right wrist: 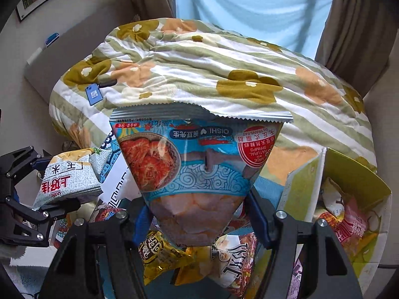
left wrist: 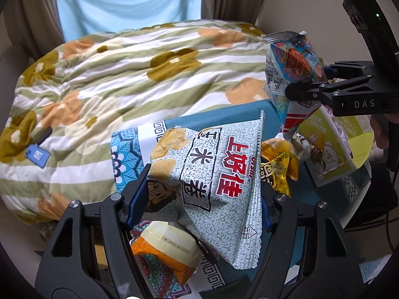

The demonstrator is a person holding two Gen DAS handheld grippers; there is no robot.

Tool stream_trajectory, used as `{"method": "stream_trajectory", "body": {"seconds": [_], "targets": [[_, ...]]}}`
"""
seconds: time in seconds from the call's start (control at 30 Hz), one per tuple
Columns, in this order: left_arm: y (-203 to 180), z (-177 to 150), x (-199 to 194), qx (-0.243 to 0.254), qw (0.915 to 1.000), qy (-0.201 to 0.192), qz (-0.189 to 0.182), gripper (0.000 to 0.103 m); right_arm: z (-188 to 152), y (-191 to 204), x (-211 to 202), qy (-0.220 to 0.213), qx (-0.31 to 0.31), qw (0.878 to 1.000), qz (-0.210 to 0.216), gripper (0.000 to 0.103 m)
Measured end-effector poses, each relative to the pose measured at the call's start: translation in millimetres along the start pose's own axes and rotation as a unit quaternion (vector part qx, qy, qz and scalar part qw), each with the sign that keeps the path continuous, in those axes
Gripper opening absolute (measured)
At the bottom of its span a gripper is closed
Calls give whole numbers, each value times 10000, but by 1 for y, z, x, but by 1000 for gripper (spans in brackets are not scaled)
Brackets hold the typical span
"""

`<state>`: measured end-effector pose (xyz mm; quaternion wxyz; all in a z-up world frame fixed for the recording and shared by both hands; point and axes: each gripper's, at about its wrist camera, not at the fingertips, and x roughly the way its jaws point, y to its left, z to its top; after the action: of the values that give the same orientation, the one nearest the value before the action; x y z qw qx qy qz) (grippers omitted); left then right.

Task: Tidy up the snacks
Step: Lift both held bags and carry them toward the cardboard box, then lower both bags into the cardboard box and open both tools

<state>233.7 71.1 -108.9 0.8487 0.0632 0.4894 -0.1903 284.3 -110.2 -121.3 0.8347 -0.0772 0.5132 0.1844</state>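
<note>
Left to right, left wrist view first.

One flowered quilt [left wrist: 124,74] fills the far left and centre, with one small blue tag [left wrist: 37,155] lying on it. One window curtain [left wrist: 129,0], pale blue, hangs behind.

Left gripper [left wrist: 199,196]: fingers clamped on one grey speckled corn snack bag [left wrist: 212,179], red characters on its face, held off the blue patterned tablecloth [left wrist: 134,149]. Directly under it, one orange and cream packet [left wrist: 167,251] rests on the cloth.

Right of the grey bag: one yellow foil packet [left wrist: 276,167], partly hidden behind it.

Further right: right gripper [left wrist: 316,79], fingers closed on one blue shrimp chip bag [left wrist: 289,62], raised, upper right. Just below and beside it stands one green cardboard box [left wrist: 331,149] with a bear printed on its side.

Right wrist view: blue shrimp chip bag [right wrist: 197,164] is pinched at its lower end between the right gripper [right wrist: 197,219] fingers, print upside down. Green cardboard box [right wrist: 354,174] is at right, open, with at least two packets inside; exact count cannot be told. Loose packets under the gripper: three visible.
</note>
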Motion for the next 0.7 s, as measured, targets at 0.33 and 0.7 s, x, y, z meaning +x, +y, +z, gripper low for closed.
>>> {"method": "stream_trajectory", "body": {"seconds": [0.33, 0.7], "targets": [[-73, 38, -28, 569, 9967, -441, -382, 67, -41, -26, -85, -315, 718, 9957, -489, 63], [-219, 88, -12, 824, 9914, -727, -704, 67, -110, -118, -157, -484, 1261, 9873, -834, 63]]}}
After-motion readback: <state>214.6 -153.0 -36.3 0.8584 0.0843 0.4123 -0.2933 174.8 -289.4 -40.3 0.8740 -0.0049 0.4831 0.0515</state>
